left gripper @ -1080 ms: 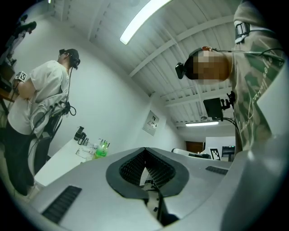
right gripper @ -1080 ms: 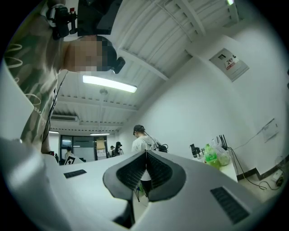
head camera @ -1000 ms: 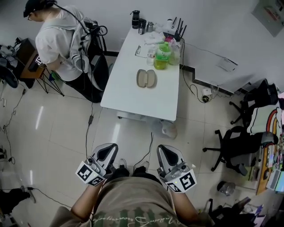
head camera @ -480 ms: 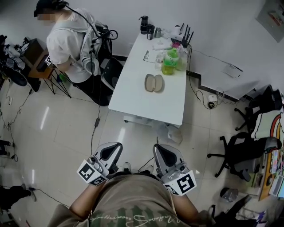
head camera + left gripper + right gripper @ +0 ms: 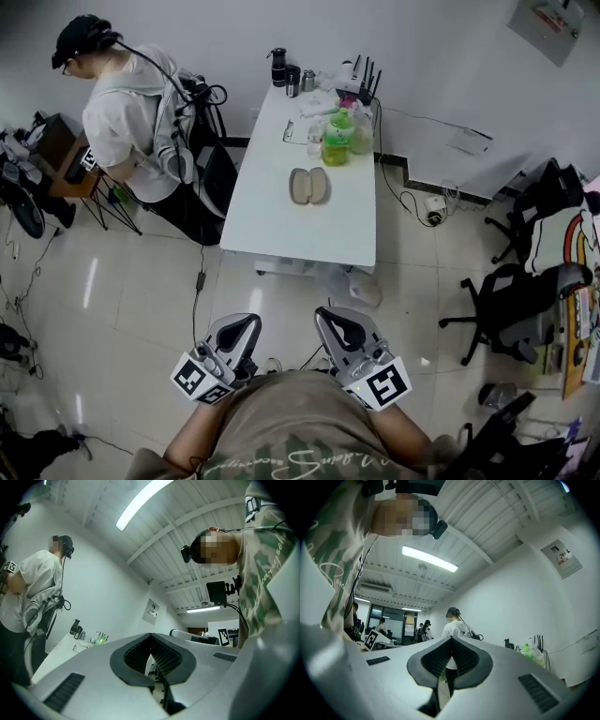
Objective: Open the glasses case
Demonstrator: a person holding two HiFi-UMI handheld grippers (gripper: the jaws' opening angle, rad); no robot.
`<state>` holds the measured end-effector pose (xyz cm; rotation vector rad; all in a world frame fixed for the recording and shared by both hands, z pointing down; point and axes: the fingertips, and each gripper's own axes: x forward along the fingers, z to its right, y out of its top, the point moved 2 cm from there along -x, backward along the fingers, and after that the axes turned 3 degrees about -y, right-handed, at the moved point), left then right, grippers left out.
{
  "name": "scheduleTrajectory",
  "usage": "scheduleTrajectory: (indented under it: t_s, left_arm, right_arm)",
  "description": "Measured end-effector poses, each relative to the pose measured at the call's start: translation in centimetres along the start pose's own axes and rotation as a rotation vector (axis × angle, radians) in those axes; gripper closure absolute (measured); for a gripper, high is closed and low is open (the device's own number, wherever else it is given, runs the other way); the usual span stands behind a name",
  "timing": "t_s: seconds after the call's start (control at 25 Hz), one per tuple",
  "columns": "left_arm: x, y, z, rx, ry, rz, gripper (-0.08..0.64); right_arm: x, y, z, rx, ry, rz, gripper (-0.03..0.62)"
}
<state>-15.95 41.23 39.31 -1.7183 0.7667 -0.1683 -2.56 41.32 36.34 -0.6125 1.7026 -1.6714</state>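
Note:
The glasses case point(image 5: 308, 186) lies on the white table point(image 5: 281, 230) far ahead of me, showing as two beige oval halves side by side. Both grippers hang low by my body, well short of the table, over the tiled floor. My left gripper point(image 5: 246, 322) is shut with nothing between its jaws, and in the left gripper view point(image 5: 151, 640) its dark pads meet. My right gripper point(image 5: 330, 317) is likewise shut and empty, its pads closed together in the right gripper view point(image 5: 451, 642). The case is not visible in either gripper view.
A green bottle point(image 5: 337, 141), cups and small devices crowd the table's far end. A person point(image 5: 122, 103) stands at the table's left side by a stand. Office chairs point(image 5: 506, 305) stand to the right. Cables trail over the floor point(image 5: 197, 281).
Both grippers have drawn a little closer together and risen slightly, the right one shifting left. The head view has swayed. The case lies where it was on the table.

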Motion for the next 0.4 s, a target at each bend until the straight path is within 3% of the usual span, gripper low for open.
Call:
scheduleTrajectory:
  t_s: [0.2, 0.4]
  left_arm:
    - [1.0, -0.4, 0.5, -0.012, -0.012, 0.013, 0.554]
    - [0.8, 0.1, 1.1, -0.046, -0.053, 0.037, 0.554]
  right_arm:
    - [-1.2, -0.4, 1.4, -0.064, -0.017, -0.019, 0.581]
    - [-1.0, -0.9, 1.9, 0.005, -0.042, -0.055, 0.582]
